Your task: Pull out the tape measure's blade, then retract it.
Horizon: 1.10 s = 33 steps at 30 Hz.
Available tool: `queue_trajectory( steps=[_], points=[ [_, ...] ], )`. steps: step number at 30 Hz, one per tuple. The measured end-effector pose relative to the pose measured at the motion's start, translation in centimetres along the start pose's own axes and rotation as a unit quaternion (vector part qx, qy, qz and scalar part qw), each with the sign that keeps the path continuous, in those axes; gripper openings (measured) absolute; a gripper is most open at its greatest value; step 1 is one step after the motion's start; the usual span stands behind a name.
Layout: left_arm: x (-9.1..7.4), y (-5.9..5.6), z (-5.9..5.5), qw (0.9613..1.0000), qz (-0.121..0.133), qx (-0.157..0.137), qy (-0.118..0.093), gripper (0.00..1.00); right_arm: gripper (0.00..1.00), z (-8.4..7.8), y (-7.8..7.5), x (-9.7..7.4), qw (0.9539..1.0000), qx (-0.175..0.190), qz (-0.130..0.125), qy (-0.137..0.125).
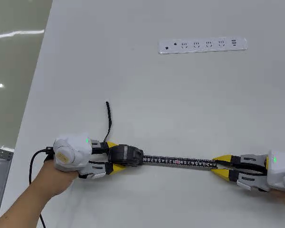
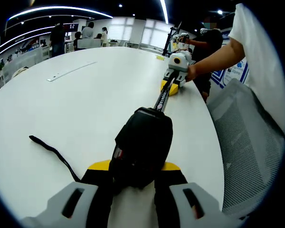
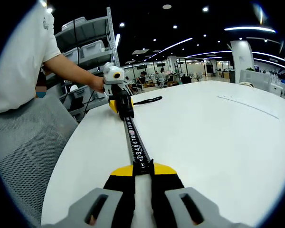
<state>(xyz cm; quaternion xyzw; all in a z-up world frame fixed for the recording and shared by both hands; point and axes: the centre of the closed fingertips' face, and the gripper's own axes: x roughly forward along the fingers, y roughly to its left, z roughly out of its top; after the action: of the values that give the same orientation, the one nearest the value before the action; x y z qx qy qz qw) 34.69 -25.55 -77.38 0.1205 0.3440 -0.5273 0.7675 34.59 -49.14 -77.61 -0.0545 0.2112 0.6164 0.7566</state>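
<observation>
A white worktop [image 1: 156,95] seen from above, with two hand-held tools near its front edge and well apart from each other. The left tool [image 1: 115,156], held in a hand [image 1: 57,178], has its yellow-tipped jaws clamped on either side of the black body of a tape measure [image 1: 127,155], which rests on the worktop. The blade [image 1: 180,162] is pulled out of the case and runs in a straight dark line, printed with numbers, low across the worktop to the right tool [image 1: 222,166]. That tool's jaws are closed on the blade's far end, one yellow tip on each side of it. In the right gripper view the blade leads away from between the jaws to the other tool at the worktop's edge. A thin black strap [image 1: 108,118] trails from the tape measure's case and lies curved on the worktop behind it. A white power strip [image 1: 203,45] lies flat towards the back of the worktop, well apart from both tools.
</observation>
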Motion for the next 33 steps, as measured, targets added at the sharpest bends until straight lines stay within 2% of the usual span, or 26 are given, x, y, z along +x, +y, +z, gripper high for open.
queue_trajectory(
  steps=[12,22,33],
  points=[
    [0.0,0.1,0.0,1.0,-0.001,0.001,0.002,0.3,0.09,-0.2,-0.2,-0.7,1.0,0.007,-0.004,0.0],
    [0.0,0.1,-0.1,1.0,-0.001,-0.001,0.001,0.3,0.09,-0.5,-0.5,-2.0,0.9999,0.015,-0.009,-0.001],
    [0.0,0.1,-0.1,1.0,-0.001,0.0,0.002,0.3,0.09,-0.2,-0.2,-2.7,0.9998,0.017,-0.013,0.001]
  ],
)
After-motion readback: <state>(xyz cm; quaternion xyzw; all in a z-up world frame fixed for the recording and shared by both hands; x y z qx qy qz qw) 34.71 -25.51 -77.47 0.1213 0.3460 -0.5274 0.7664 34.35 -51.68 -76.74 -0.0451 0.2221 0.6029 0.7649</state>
